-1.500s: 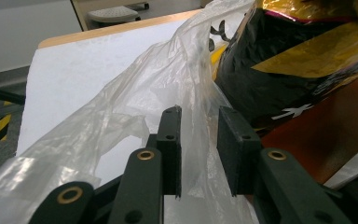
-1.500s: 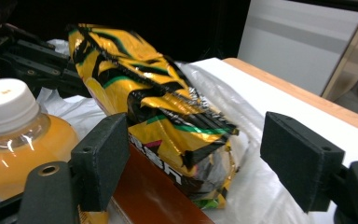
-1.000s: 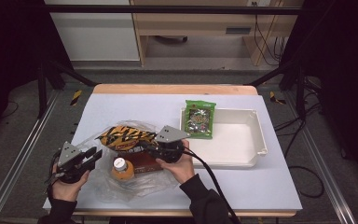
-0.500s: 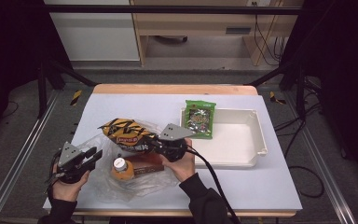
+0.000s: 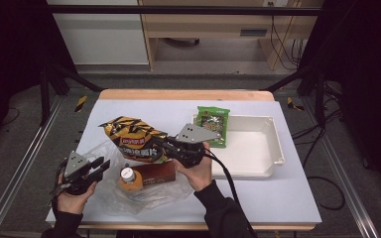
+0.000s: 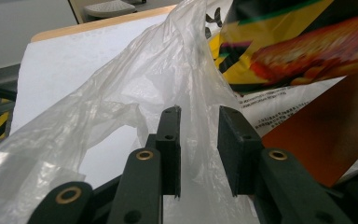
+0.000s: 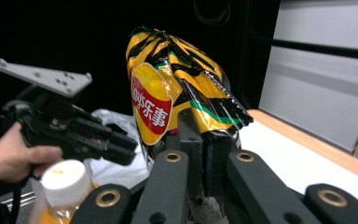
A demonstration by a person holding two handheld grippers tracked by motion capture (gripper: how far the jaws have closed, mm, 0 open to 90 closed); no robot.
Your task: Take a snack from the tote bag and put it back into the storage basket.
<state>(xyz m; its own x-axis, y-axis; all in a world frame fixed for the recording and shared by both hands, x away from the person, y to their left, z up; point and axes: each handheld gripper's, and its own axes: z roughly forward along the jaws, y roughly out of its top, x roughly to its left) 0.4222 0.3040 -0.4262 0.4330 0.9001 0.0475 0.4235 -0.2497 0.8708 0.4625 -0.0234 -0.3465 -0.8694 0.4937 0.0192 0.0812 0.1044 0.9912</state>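
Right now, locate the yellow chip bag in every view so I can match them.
High view: chip bag left of centre, lifted above the plastic bag.
Left gripper view: upper right, blurred.
Right gripper view: centre, pinched in the jaws.
Shared landmark: the plastic bag.

Glossy foil chip bag, thin crinkled clear plastic bag — matt black tongs, smooth white tray
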